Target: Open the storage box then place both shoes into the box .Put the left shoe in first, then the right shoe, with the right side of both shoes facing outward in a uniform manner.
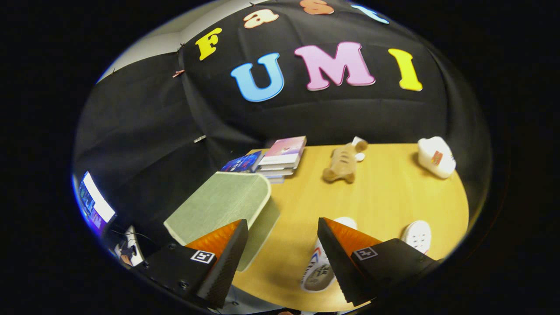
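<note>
Gripper (282, 245) hovering, fingers spread wide, gripping nothing; shoe (318, 273) lying just below.
Storage box (223, 203) at the table's (385, 197) left edge looking lidded; opening it comes next.

Wooden table (385, 197): storage box (223, 205) at nine o'clock, books (282, 157) and plush toy (343, 164) at twelve, shoes (418, 236) at five.

Nothing here can be read as words or numbers. Each of the spread, empty fingers (218, 240) of the gripper (282, 222) carries a square black-and-white coded tag (202, 256). The near shoe (317, 273) by the right finger has printing too blurred to make out. So are the patch on the far right shoe (435, 157) and the covers of the stacked books (284, 153).
</note>
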Demonstrator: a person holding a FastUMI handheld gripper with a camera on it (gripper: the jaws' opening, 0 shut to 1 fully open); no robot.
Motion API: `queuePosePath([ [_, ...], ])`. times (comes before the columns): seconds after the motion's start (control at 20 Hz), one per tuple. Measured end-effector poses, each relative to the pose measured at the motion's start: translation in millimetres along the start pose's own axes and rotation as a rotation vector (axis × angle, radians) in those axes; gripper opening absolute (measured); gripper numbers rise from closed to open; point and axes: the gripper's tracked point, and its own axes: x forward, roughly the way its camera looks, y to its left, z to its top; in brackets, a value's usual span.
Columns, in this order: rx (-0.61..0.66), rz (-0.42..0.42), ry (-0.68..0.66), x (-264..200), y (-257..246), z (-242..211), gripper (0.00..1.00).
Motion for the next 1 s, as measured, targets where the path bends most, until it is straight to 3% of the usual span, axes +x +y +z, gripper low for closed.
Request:
queuePosePath([
  [0.25, 0.175, 0.289, 0.149, 36, 53, -48, 0.98],
  [0.55, 0.337, 0.527, 0.255, 69, 81, -64, 0.98],
  [0.85, 0.550, 0.671, 0.371, 86, 106, -76, 0.98],
  [1.0, 0.669, 0.697, 0.392, 84, 108, -70, 0.96],
])
